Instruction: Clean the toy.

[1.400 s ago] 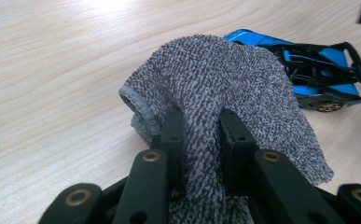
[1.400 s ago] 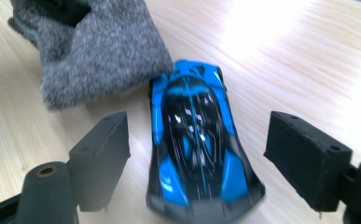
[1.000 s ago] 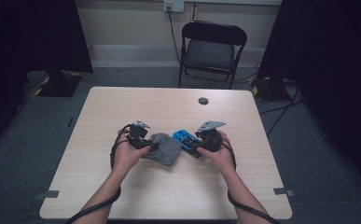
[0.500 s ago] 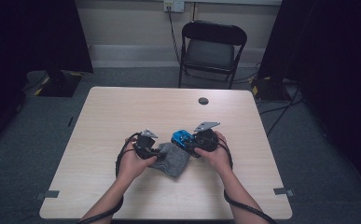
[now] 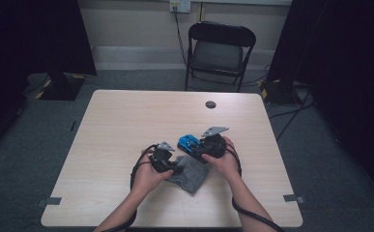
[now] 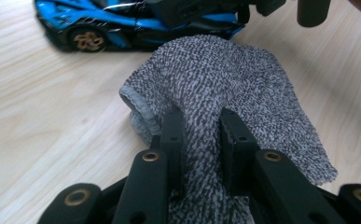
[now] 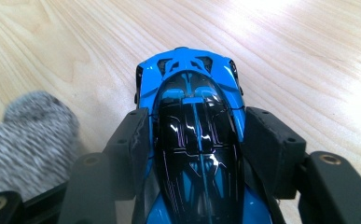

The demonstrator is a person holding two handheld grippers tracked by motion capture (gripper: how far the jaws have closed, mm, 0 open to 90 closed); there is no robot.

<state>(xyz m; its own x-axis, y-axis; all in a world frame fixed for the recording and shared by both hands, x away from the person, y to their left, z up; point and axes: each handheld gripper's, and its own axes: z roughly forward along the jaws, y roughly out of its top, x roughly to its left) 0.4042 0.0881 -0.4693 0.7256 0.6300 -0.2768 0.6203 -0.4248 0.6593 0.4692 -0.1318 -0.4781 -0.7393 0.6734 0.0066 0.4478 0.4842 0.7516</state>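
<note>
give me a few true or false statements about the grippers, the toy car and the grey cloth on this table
1. The right gripper has the blue toy car between its jaws. True.
2. The left gripper is empty. False: its jaws pinch the grey cloth.
3. The toy car is red. False: it is blue with a black roof.
4. A black folding chair stands beyond the far edge of the table. True.
5. The cloth lies on the floor. False: it rests on the table, next to the car.
</note>
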